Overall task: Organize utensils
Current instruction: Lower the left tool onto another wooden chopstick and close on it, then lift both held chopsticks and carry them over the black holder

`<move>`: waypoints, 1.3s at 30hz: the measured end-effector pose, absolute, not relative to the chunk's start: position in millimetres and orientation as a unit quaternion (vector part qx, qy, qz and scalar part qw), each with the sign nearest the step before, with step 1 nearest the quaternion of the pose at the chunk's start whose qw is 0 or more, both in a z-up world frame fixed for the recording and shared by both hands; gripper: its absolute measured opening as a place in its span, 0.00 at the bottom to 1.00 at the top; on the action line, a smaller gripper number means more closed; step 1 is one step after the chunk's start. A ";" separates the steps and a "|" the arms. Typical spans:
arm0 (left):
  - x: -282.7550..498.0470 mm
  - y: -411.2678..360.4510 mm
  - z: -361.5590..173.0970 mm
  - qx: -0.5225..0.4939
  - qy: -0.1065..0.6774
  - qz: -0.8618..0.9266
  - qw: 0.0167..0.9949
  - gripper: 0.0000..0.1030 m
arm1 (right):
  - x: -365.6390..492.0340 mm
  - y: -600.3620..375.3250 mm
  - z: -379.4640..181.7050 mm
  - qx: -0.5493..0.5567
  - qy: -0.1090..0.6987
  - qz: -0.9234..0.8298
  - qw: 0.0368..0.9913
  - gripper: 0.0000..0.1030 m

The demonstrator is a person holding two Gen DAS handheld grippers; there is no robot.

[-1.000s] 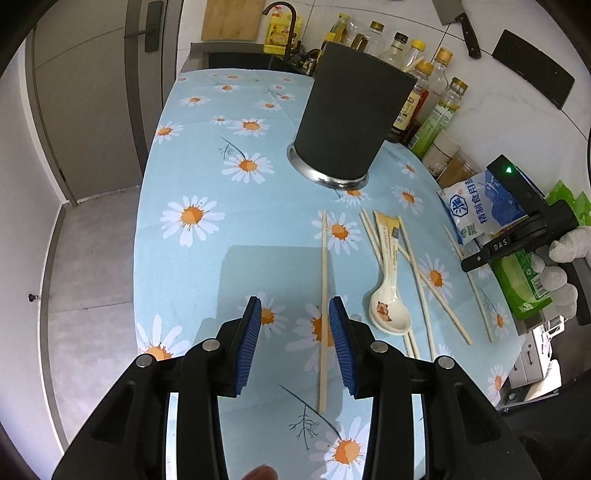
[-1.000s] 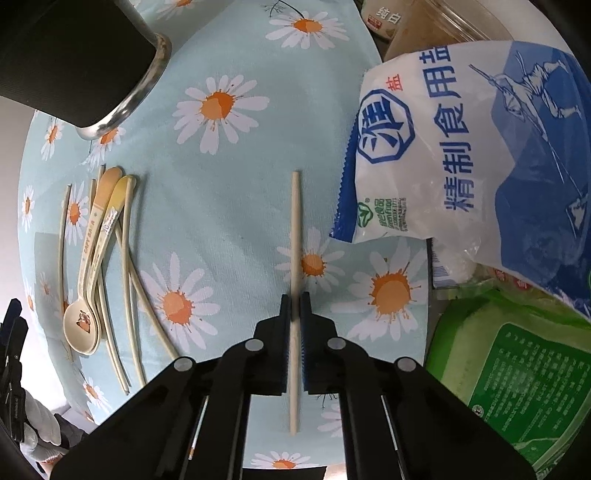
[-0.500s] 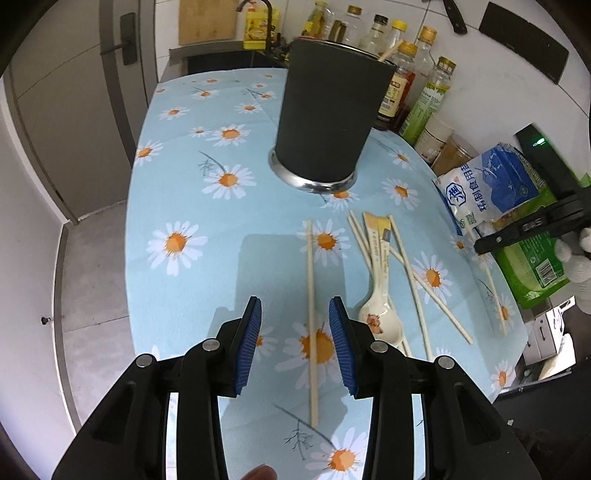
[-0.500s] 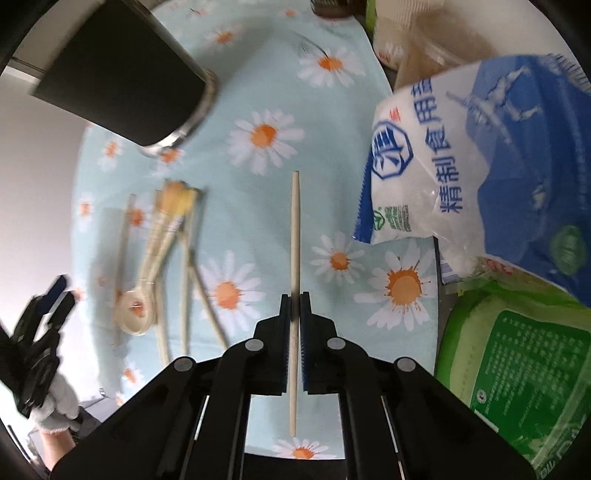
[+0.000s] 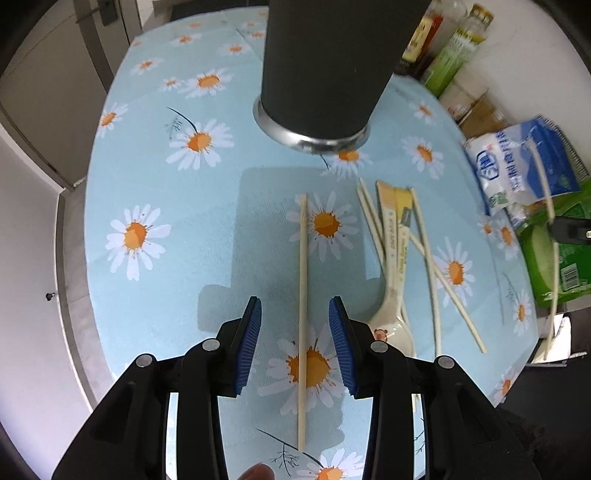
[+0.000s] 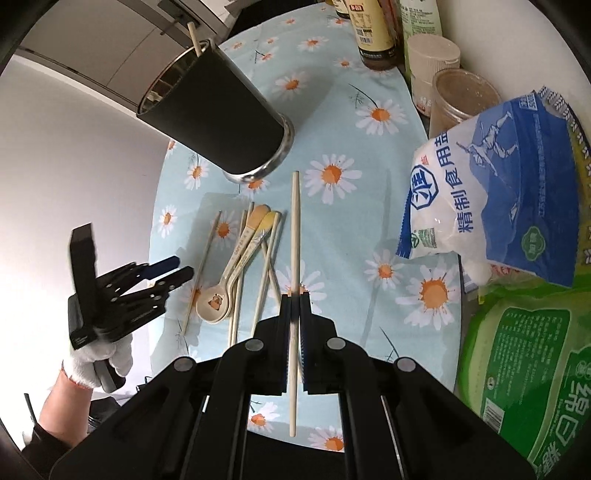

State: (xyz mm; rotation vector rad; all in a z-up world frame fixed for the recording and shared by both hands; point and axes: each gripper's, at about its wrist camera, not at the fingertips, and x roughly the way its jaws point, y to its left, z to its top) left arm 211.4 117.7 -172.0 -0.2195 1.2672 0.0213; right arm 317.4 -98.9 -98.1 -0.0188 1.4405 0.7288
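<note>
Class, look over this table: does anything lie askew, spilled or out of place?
Yes. Loose chopsticks and two spoons lie criss-crossed on the cloth beside the black holder, not in it. One chopstick lies apart, under the left gripper. Nothing looks spilled or broken.

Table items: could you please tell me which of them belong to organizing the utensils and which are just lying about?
For the job:
- black utensil holder
- chopstick clamped in right gripper
- lone chopstick between left gripper fingers
- loose chopsticks
- ceramic spoons

Lying about:
- salt bag
- green packet
- sauce bottles
- jars
</note>
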 end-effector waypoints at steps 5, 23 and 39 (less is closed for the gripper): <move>223.9 115.6 -183.7 -0.090 0.622 0.020 0.778 0.35 | 320.0 -98.9 -102.2 -0.005 0.647 0.332 0.686 0.06; 238.9 95.5 -188.9 -0.068 0.651 0.050 0.754 0.04 | 321.4 -99.2 -91.2 -0.013 0.616 0.393 0.683 0.06; 179.8 134.9 -125.3 -0.209 0.530 0.066 0.819 0.04 | 311.6 -67.2 -91.2 -0.028 0.598 0.438 0.670 0.06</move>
